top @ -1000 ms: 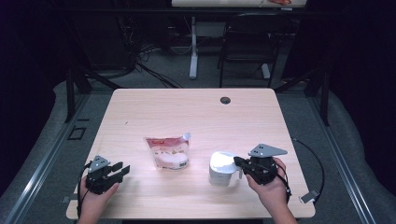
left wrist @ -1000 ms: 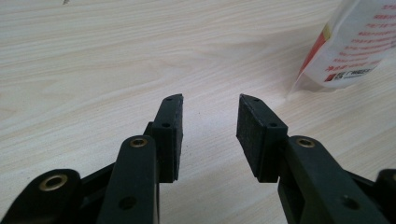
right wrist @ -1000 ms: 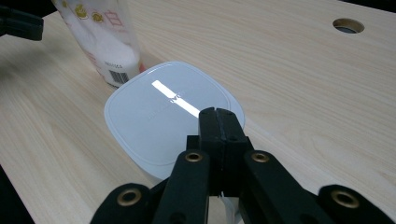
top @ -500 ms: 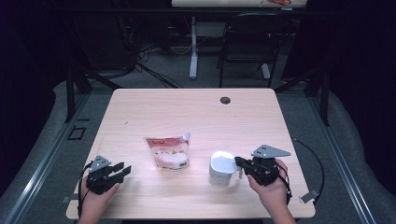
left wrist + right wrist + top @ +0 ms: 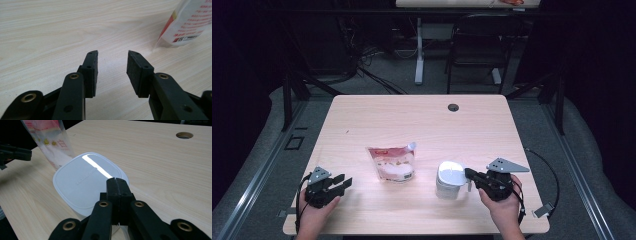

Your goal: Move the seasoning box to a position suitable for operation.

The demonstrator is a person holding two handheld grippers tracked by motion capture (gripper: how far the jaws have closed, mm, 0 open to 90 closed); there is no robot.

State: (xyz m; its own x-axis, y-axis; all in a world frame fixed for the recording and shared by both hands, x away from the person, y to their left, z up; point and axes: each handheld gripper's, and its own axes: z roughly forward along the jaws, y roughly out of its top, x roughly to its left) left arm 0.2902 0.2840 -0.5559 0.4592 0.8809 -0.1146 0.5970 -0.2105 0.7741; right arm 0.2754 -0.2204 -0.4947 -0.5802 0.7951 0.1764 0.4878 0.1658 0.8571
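Note:
A white rounded-square container [image 5: 449,179] with its lid on [image 5: 87,182] stands at the near right of the table. My right gripper [image 5: 467,173] is shut, and its tips [image 5: 116,181] sit over the lid's near edge with nothing visible between the jaws. A clear pouch with red print [image 5: 392,162] stands left of the container [image 5: 47,140]. My left gripper [image 5: 346,182] rests low at the near left. It is open [image 5: 112,67] with only bare wood between its pads, and the pouch's corner [image 5: 187,22] lies ahead to its right.
The light wood table [image 5: 422,120] has a round cable hole [image 5: 453,107] near its far edge. A dark chair [image 5: 477,50] and a desk leg stand on the floor beyond. The left gripper's tip [image 5: 15,153] shows past the pouch in the right gripper view.
The right hand has edged slightly toward the near right. The container, the pouch and the left gripper have stayed put.

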